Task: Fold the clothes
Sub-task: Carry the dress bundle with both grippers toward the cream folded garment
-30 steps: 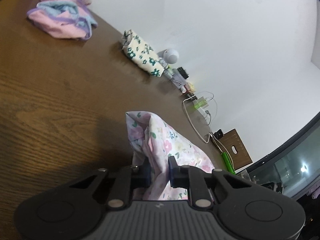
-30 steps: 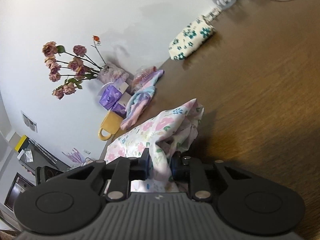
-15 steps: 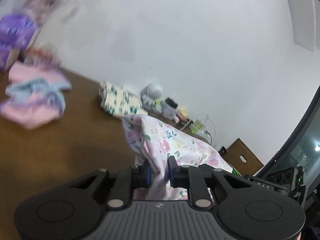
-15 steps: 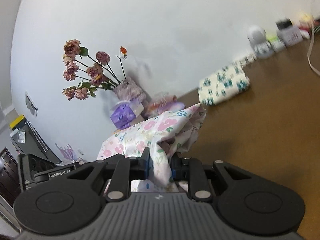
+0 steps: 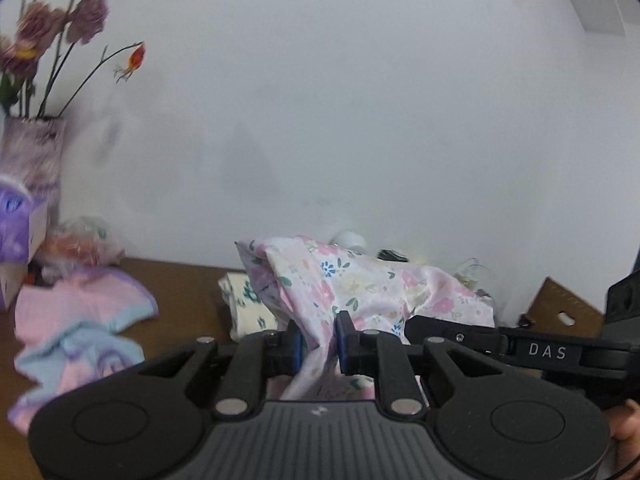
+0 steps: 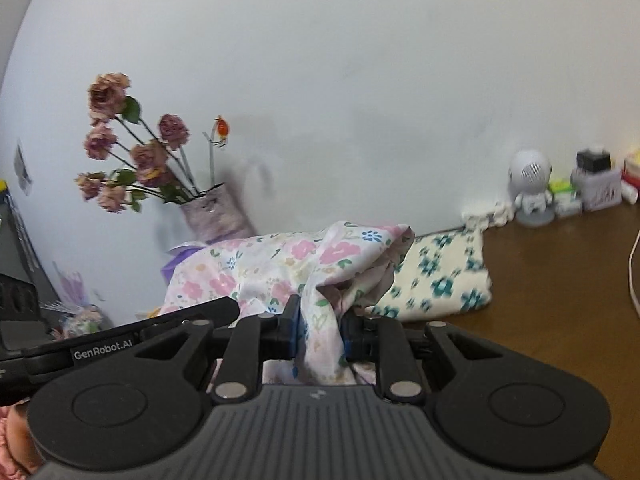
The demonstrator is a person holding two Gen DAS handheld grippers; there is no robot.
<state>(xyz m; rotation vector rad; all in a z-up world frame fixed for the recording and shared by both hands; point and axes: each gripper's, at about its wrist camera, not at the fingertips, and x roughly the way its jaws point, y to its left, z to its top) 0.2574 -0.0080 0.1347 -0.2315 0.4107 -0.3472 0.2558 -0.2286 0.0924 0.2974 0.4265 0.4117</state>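
A white garment with pink flowers hangs stretched between my two grippers, lifted off the brown table. My left gripper is shut on one bunched edge of it. My right gripper is shut on the other edge. Each gripper's body shows at the side of the other's view. A folded cream cloth with teal flowers lies on the table behind. A pink, blue and purple garment lies crumpled at the left.
A vase of dried roses and purple tissue boxes stand by the wall at the left. A small white robot figure, bottles and a white cable sit at the right. The white wall is close behind.
Both grippers have lifted the floral garment up off the table and tilted level, so the views now face the wall. The grip on the cloth is unchanged.
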